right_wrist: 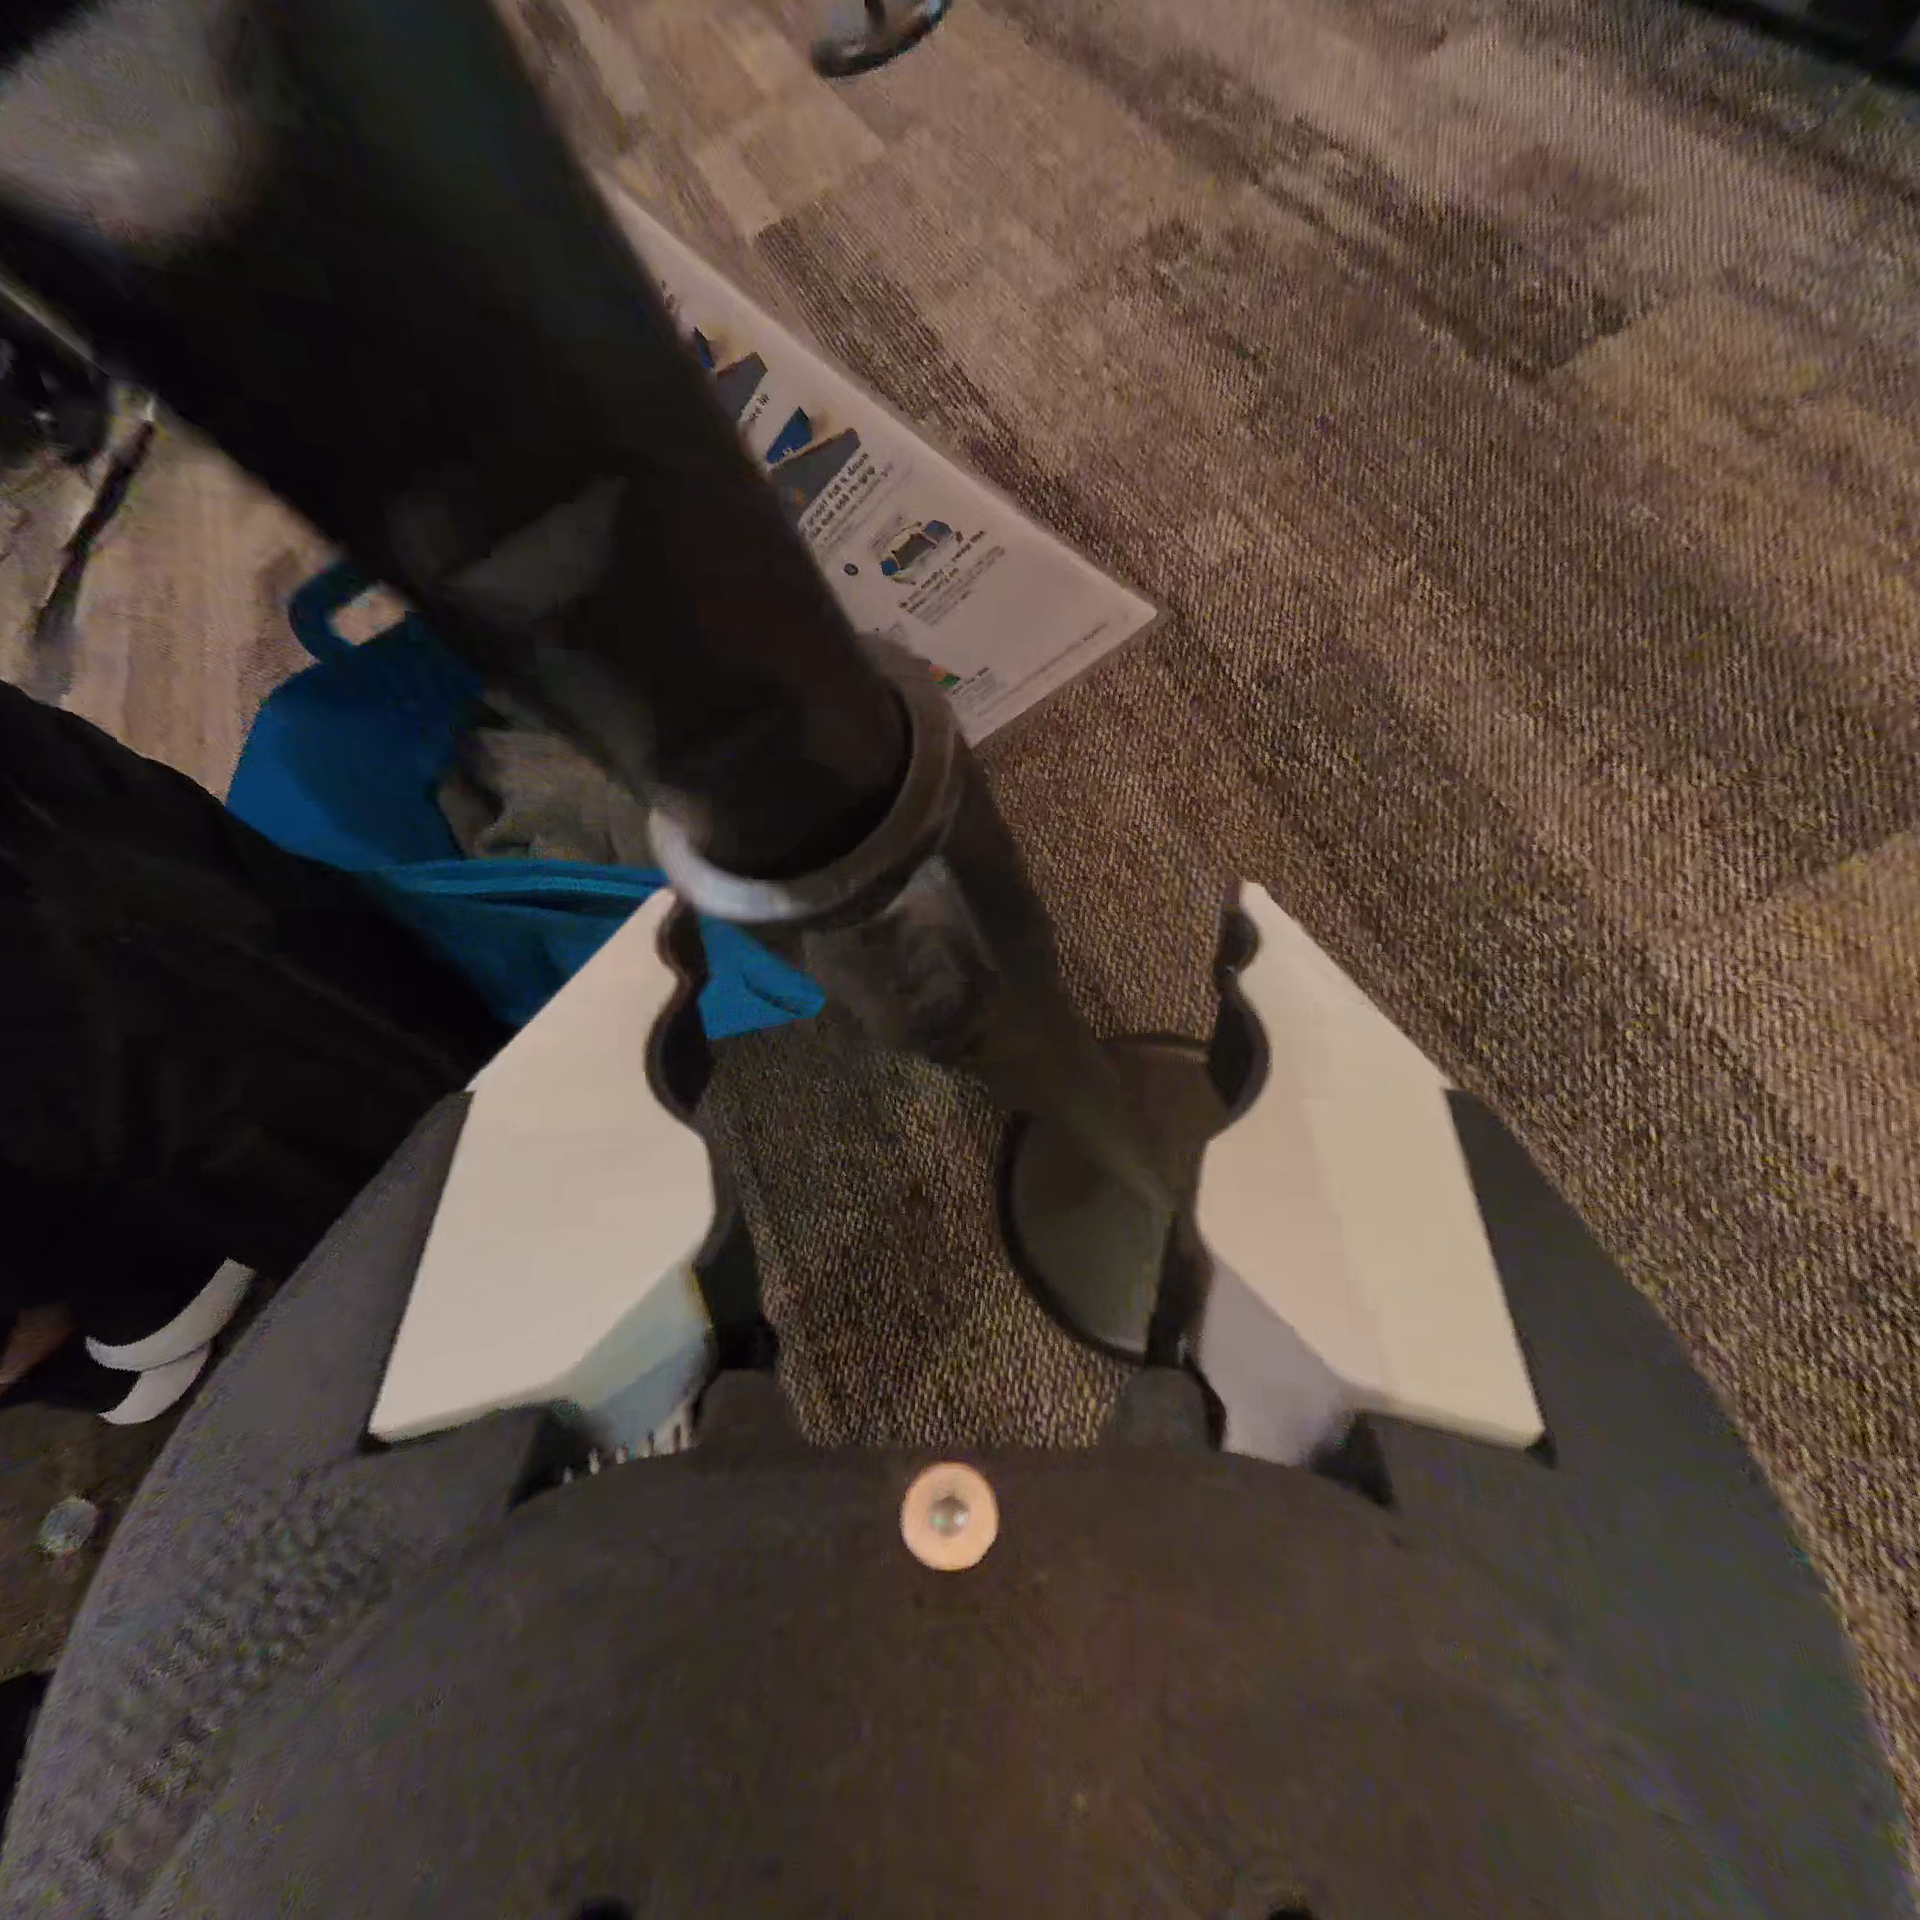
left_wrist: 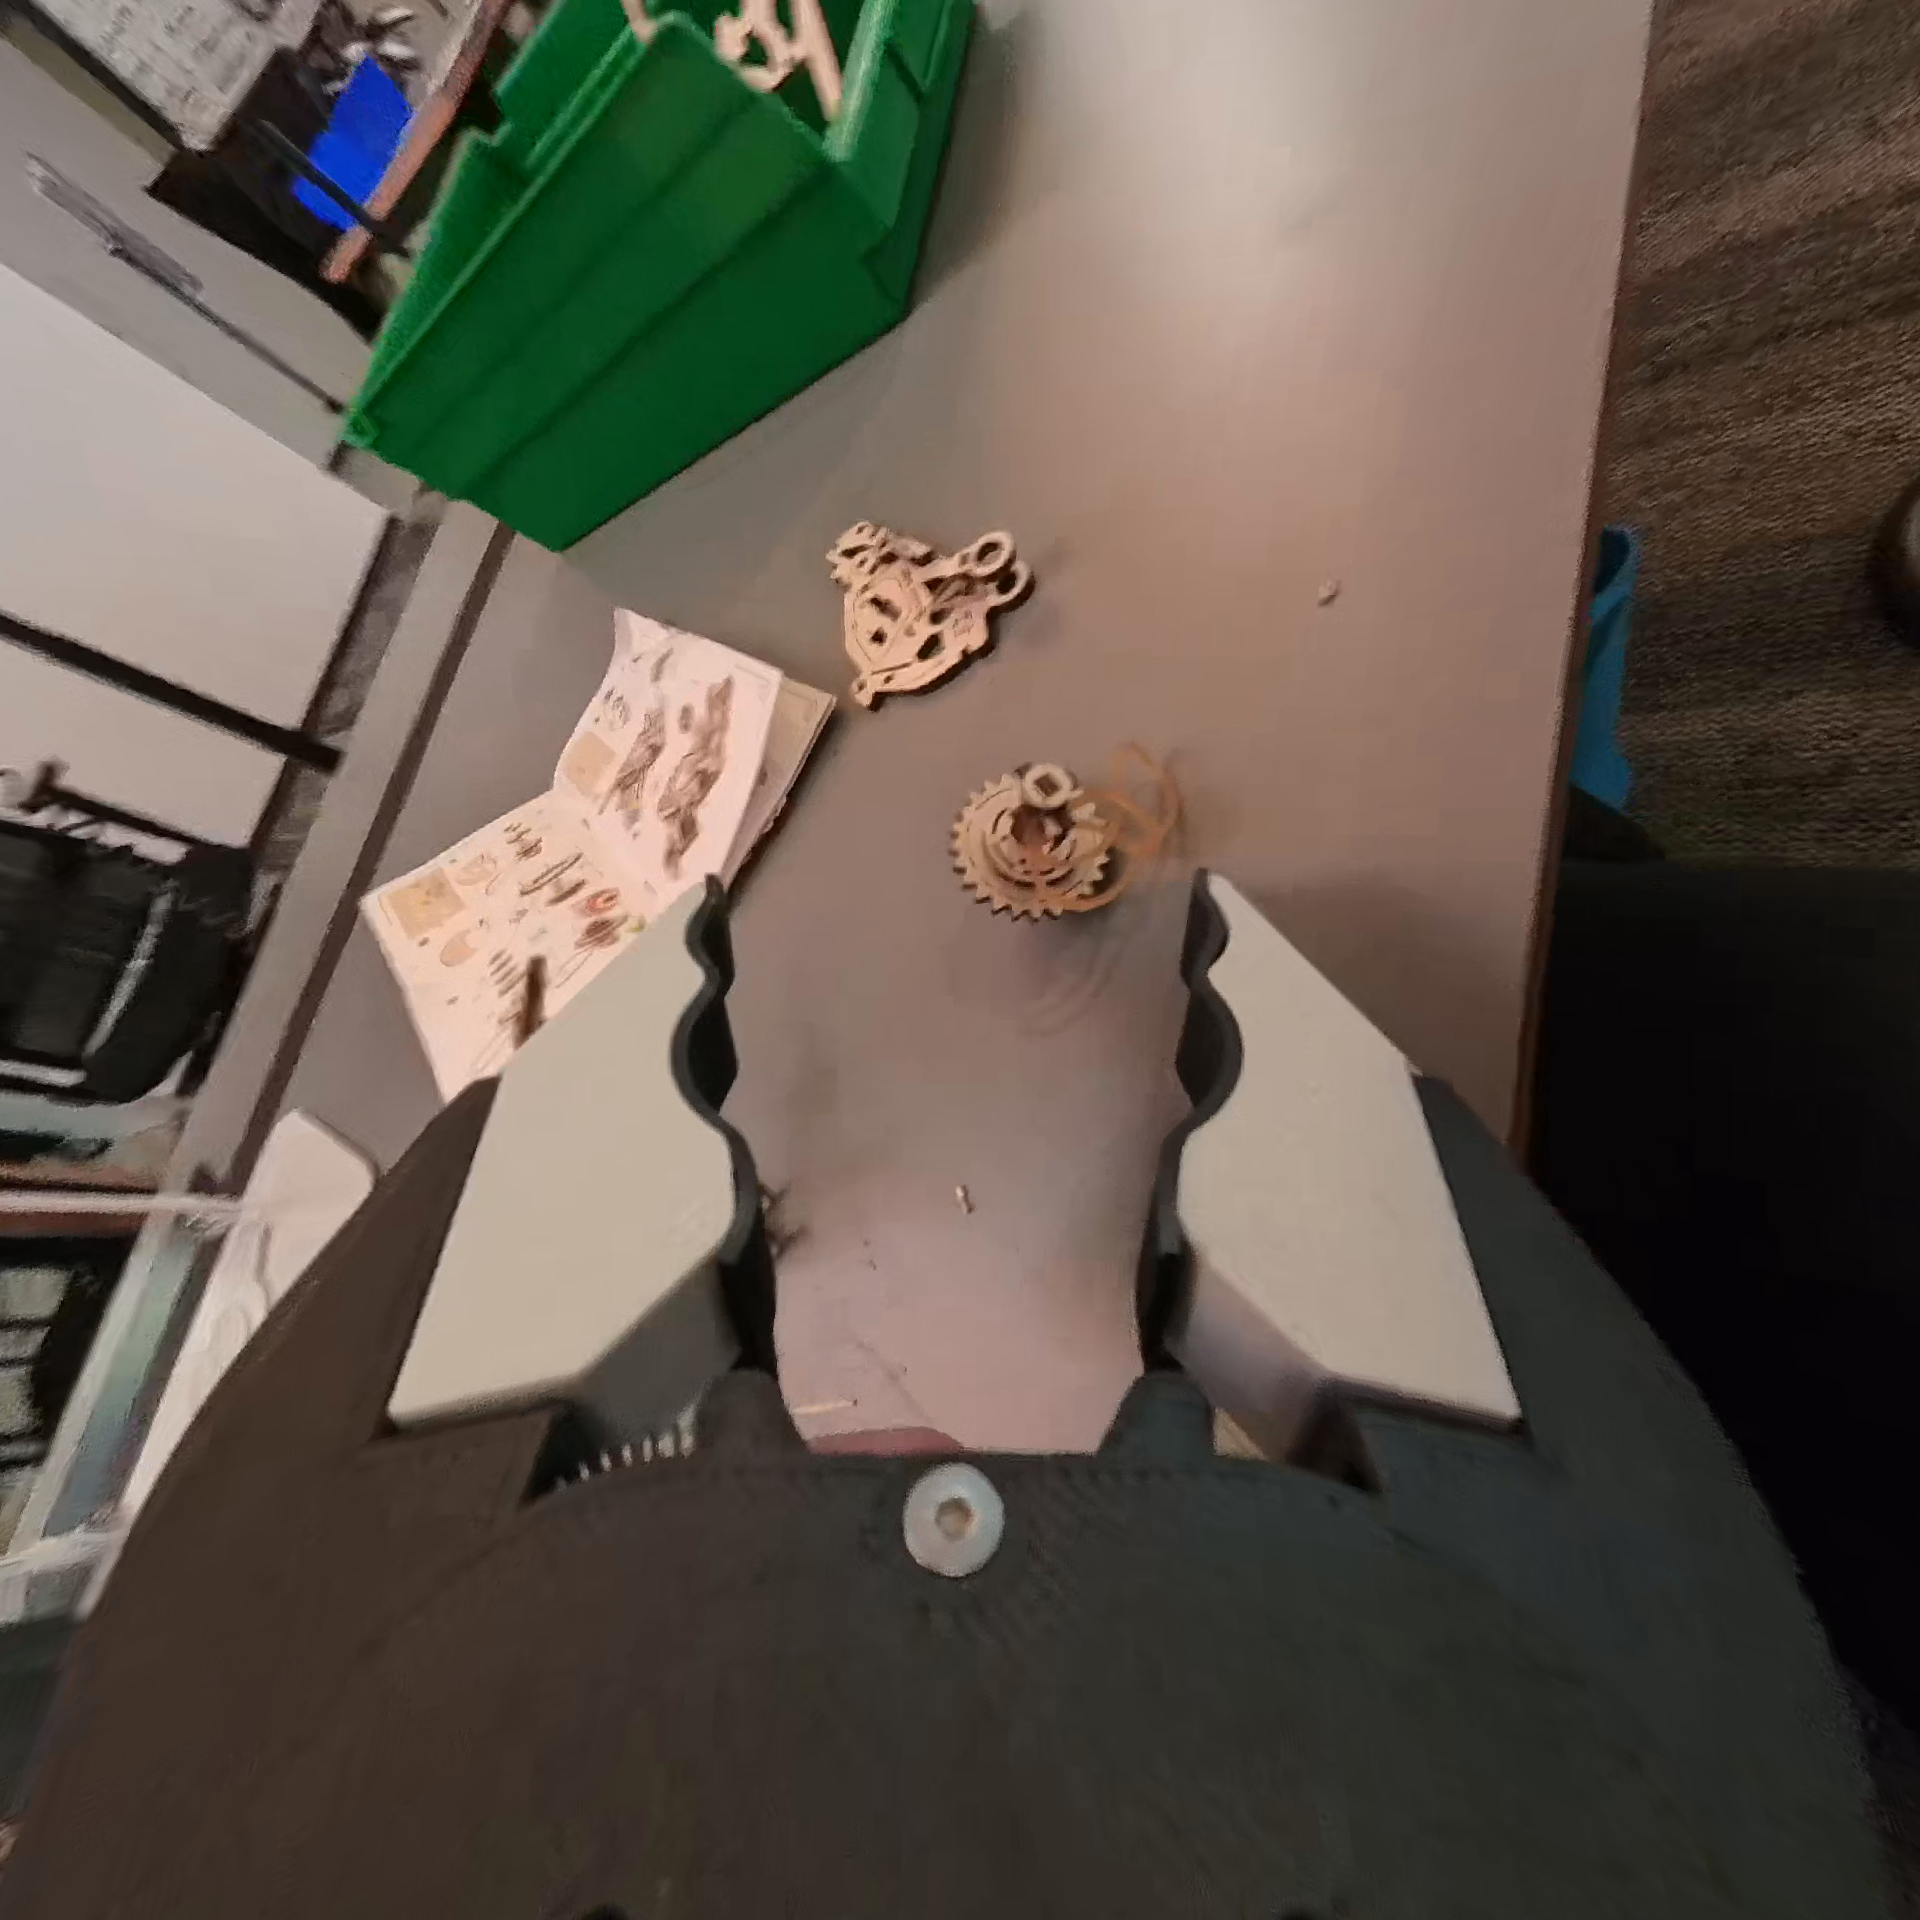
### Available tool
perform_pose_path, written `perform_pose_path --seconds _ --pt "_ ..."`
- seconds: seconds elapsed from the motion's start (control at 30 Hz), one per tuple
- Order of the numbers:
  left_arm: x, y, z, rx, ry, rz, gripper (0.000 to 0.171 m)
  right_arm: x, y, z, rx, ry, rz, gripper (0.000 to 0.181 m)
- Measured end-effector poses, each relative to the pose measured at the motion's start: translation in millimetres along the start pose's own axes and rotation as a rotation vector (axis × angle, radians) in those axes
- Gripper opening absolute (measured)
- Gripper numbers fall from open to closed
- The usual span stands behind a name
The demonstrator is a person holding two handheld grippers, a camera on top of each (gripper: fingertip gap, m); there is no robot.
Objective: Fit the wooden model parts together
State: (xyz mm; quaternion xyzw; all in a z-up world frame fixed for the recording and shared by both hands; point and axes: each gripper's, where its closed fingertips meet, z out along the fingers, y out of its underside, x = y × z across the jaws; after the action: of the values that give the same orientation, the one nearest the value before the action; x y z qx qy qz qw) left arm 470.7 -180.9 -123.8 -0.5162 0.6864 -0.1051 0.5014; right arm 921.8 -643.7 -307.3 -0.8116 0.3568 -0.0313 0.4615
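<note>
Two wooden model parts lie on the grey table (left_wrist: 1247,364). A gear assembly (left_wrist: 1039,847) with a rubber band (left_wrist: 1143,800) beside it sits just ahead of my left gripper (left_wrist: 956,894), which is open and empty above the table. A flat heart-shaped wooden frame (left_wrist: 925,613) lies farther off. My right gripper (right_wrist: 956,904) is open and empty, off the table, pointing down at the carpet (right_wrist: 1455,520) near a black table leg (right_wrist: 582,499). No model parts show in the right wrist view.
An open instruction booklet (left_wrist: 623,831) lies left of the parts. A green plastic bin (left_wrist: 675,260) holding wooden pieces stands at the back. The table's right edge (left_wrist: 1558,727) drops to carpet. A blue bag (right_wrist: 416,810) and a printed sheet (right_wrist: 935,520) lie on the floor. One gripper's finger ends stand about 70 centimetres off the other's.
</note>
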Motion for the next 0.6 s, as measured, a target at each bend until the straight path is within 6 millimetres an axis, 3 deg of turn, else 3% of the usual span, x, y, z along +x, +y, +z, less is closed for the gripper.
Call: perform_pose_path --seconds 0.07,0.13,0.2,0.23,0.3,0.47,0.53,0.6 --pt "2 2 4 -0.05 0.056 -0.011 0.087 -4 8 -8 -0.011 0.018 0.015 0.106" --pt "12 -2 8 -0.062 0.154 -0.03 0.073 -9 23 -19 -0.047 0.054 0.004 0.106" --pt "14 5 18 -0.136 0.184 -0.035 0.068 -21 36 -34 -0.057 0.07 0.015 0.097" --pt "16 5 21 -0.138 0.206 -0.033 0.053 -29 45 -41 -0.067 0.078 0.01 0.093" --pt "18 3 26 -0.125 0.235 -0.048 0.04 -50 62 -56 -0.087 0.081 -0.015 0.084" --pt "20 -1 34 -0.091 0.264 -0.085 0.034 -130 102 -80 -0.185 -0.034 -0.14 0.061" --pt "16 -3 34 -0.071 0.256 -0.108 0.033 -172 103 -85 -0.193 -0.111 -0.189 0.059" --pt "12 -10 31 -0.026 0.271 -0.191 0.033 -221 91 -86 -0.165 -0.21 -0.255 0.06"
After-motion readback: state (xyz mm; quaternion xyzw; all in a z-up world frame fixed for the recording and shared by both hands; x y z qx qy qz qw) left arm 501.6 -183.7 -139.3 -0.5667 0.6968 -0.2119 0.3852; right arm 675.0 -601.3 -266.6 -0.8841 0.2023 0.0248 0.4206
